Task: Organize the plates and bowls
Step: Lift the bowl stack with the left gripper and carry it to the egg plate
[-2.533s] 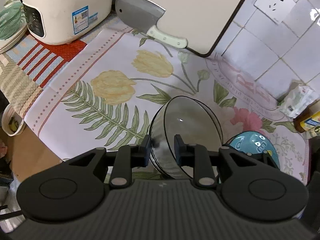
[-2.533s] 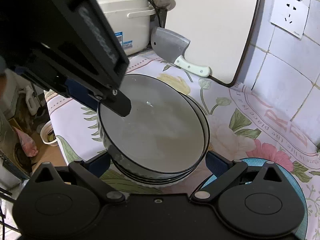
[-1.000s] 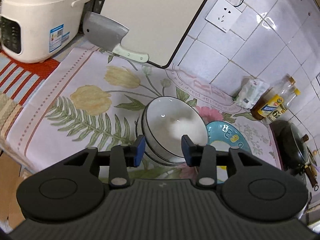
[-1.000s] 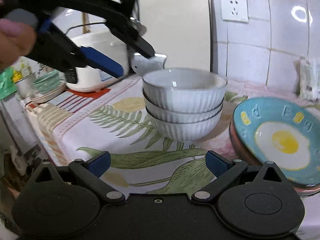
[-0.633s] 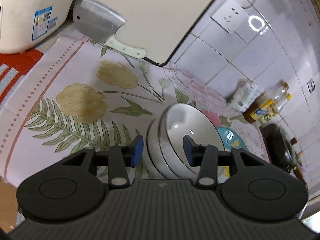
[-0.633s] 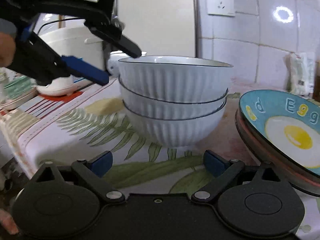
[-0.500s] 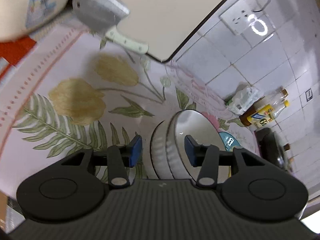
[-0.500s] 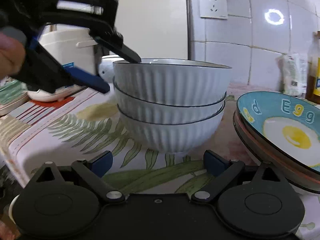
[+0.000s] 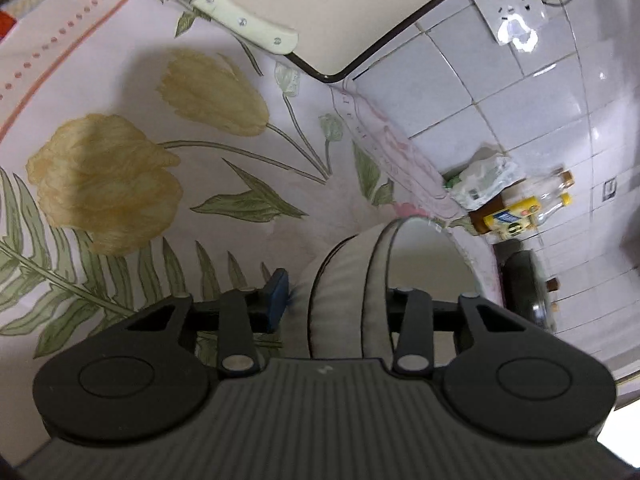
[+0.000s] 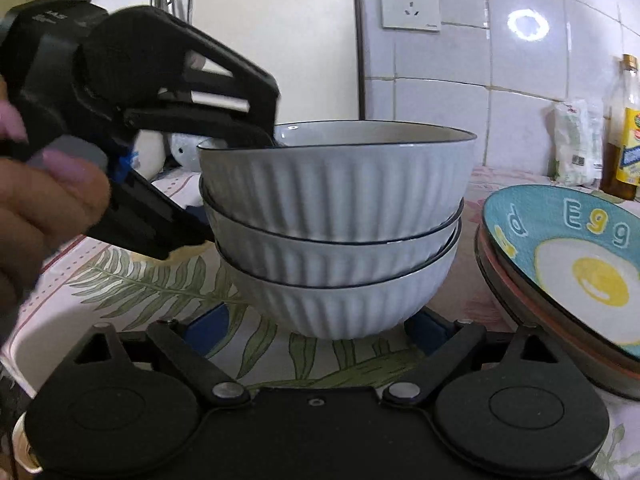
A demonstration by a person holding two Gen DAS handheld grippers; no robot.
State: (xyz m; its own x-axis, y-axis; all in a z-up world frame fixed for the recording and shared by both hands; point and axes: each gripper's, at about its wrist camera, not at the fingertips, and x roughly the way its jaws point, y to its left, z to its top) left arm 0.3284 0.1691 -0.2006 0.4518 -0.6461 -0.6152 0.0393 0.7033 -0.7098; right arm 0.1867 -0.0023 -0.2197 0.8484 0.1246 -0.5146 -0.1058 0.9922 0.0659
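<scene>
Now | floral cloth [image 9: 120, 184], tiled wall [image 9: 500, 92] | left fingers [image 9: 276, 300] closing over bowls [image 10: 336, 184], seemingly unclamped | right fingers [image 10: 208, 328] closing, apart, flanking them

From my left wrist view, the bowl stack [image 9: 348, 280] hides the left gripper's [image 9: 332, 300] right pad; the cleaver's [image 9: 240, 20] blade is cut off at the top edge.
</scene>
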